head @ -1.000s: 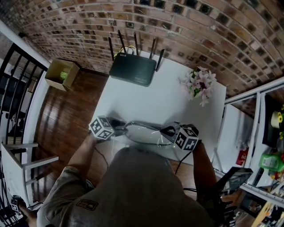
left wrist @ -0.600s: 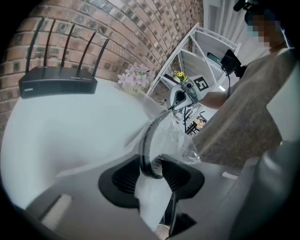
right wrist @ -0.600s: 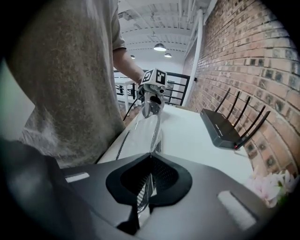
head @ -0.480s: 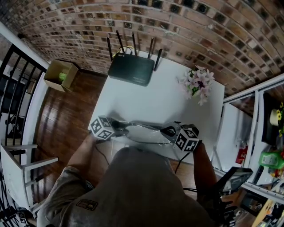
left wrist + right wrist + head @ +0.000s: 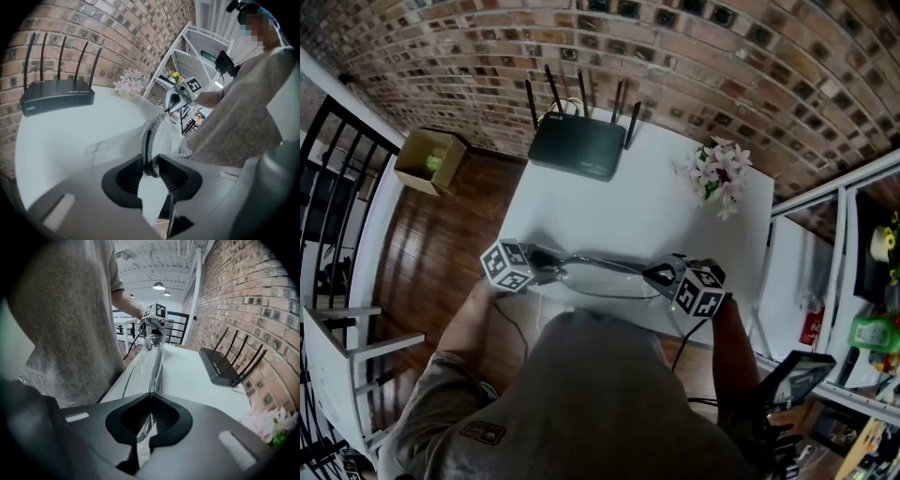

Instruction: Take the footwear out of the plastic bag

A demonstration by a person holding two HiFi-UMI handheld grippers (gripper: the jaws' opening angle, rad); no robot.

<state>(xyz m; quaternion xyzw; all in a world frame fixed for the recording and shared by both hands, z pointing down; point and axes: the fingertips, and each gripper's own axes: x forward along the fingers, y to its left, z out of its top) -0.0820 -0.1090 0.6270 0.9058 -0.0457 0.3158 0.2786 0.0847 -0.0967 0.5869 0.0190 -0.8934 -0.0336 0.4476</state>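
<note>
My left gripper [image 5: 151, 169] has just been closing, and its ribbed pads now pinch the dark curved edge of the footwear [image 5: 147, 143], with clear film wrapped over it. My right gripper [image 5: 150, 417] is closed almost flat on a thin fold of the plastic bag [image 5: 605, 278], nothing thicker between its pads. The bag is stretched in a line between the two grippers, along the near edge of the desk [image 5: 628, 211], with the footwear inside it toward the left end. Whether the bag rests on the desk or hangs just above it I cannot tell. A black router [image 5: 579, 145] stands at the far edge, and pale flowers [image 5: 717, 176] sit near the far right corner.
</note>
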